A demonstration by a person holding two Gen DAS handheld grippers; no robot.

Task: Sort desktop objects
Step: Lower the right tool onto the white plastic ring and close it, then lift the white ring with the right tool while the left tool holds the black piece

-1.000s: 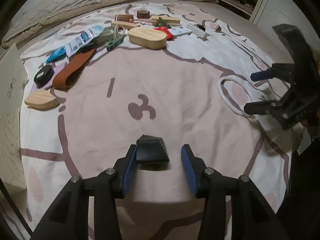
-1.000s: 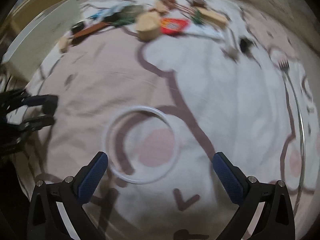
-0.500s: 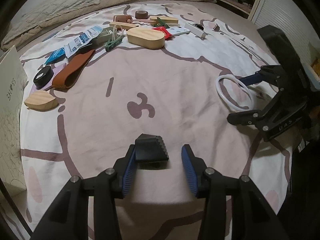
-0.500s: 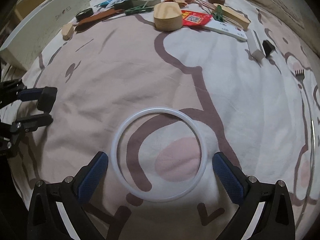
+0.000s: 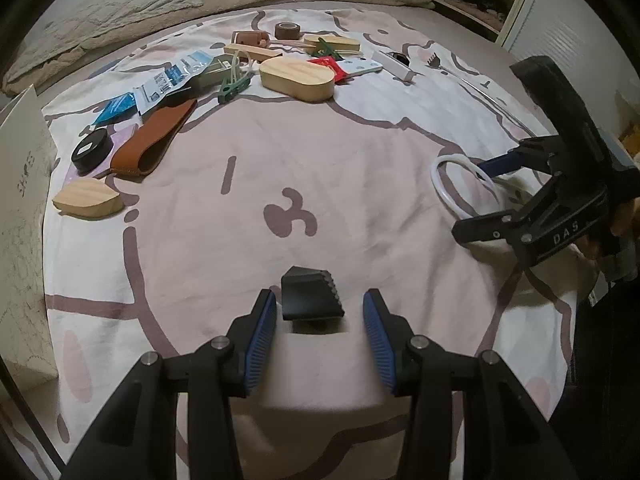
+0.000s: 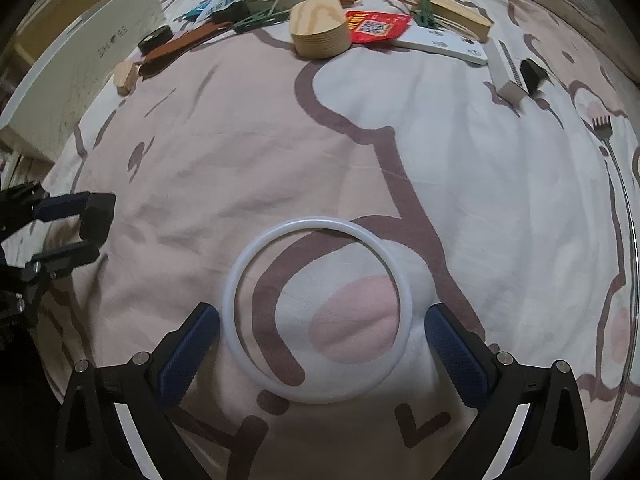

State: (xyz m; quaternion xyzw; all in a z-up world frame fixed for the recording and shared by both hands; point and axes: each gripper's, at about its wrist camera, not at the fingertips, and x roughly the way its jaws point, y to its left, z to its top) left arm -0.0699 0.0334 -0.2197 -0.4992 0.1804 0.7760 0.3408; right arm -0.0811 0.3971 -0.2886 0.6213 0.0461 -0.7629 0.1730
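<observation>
A white ring (image 6: 318, 310) lies flat on the cartoon-print bedspread (image 5: 320, 184), framed between the wide-open jaws of the right gripper (image 6: 322, 338), whose blue pads stand just outside the ring on either side and touch nothing. At the near edge, the left gripper (image 5: 319, 326) hangs part-open around a small black ridged piece (image 5: 311, 294); that piece sits against the left pad with a clear gap to the right one, so whether it is truly held cannot be told. The judgement from here: a ring this thin and flat on soft cloth could slip under the pads, or the jaws could pinch up a fold of bedspread with it. Along the far side lies the unsorted clutter, among it an oval wooden box (image 5: 297, 79), a brown leather strap (image 5: 154, 137), a black tape roll (image 5: 91, 150) and a green clip (image 5: 234, 85). A white carton (image 6: 80, 64) stands at the left edge; its contents are out of sight.
</observation>
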